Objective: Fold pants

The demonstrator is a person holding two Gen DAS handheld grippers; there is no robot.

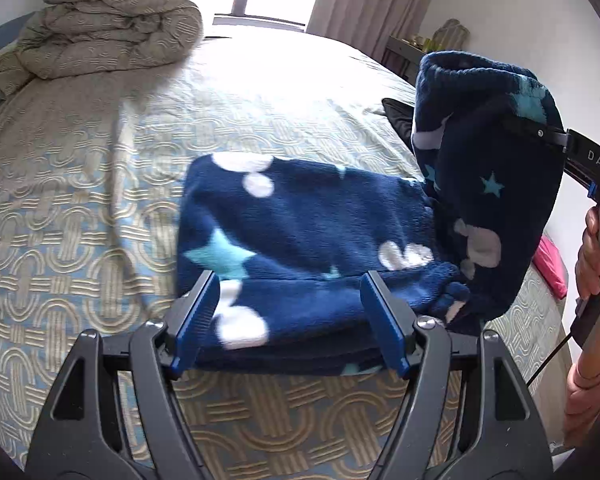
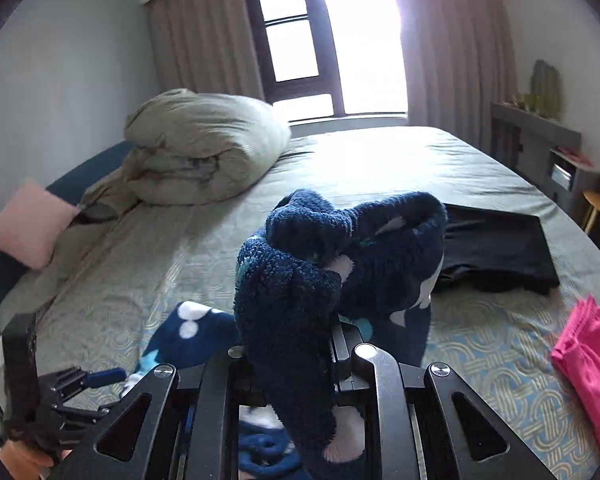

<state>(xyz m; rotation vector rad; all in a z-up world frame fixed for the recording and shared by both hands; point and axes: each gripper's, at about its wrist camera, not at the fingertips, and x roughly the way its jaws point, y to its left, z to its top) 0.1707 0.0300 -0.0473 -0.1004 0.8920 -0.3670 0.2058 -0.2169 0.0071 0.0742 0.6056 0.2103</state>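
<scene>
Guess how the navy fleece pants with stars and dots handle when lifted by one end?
Likely floppy: the navy fleece pants with stars and dots droop from the right gripper, whose jaws clamp a bunched end. Probably light yet bulky, given the thick pile. Probably not slippery; the fuzzy fleece looks grippy.

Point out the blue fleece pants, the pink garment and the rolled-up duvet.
blue fleece pants (image 1: pixel 300 216): left wrist view, flat part on the bed.
pink garment (image 2: pixel 592 364): right wrist view, middle of the cloth.
rolled-up duvet (image 2: pixel 204 148): right wrist view, front of the roll.
</scene>
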